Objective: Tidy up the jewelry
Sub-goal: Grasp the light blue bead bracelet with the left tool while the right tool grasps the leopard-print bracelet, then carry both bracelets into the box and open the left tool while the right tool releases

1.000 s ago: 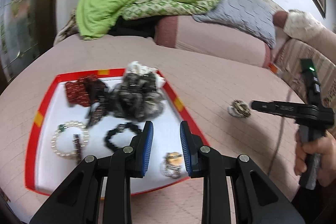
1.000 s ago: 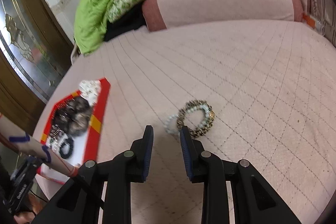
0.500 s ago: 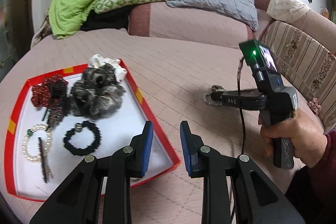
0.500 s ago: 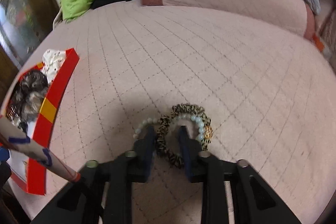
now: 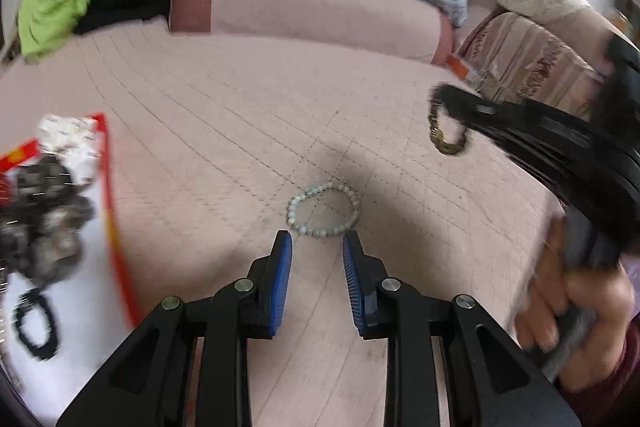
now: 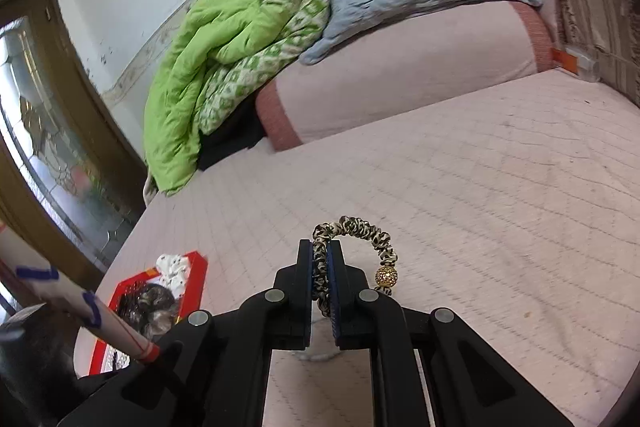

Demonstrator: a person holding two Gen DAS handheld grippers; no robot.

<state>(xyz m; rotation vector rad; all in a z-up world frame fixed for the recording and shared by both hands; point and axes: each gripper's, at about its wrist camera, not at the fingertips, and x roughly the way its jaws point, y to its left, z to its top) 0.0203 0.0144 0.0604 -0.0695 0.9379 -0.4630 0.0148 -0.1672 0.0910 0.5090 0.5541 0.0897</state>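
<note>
Claw [image 6: 319, 269] pinches ruched leopard-print scrunchie [image 6: 376, 239].

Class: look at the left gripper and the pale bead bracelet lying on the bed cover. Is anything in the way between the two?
Nothing visible. The left gripper points at the bead bracelet with only bare bed cover between them. Its jaws stand apart and empty.
</note>
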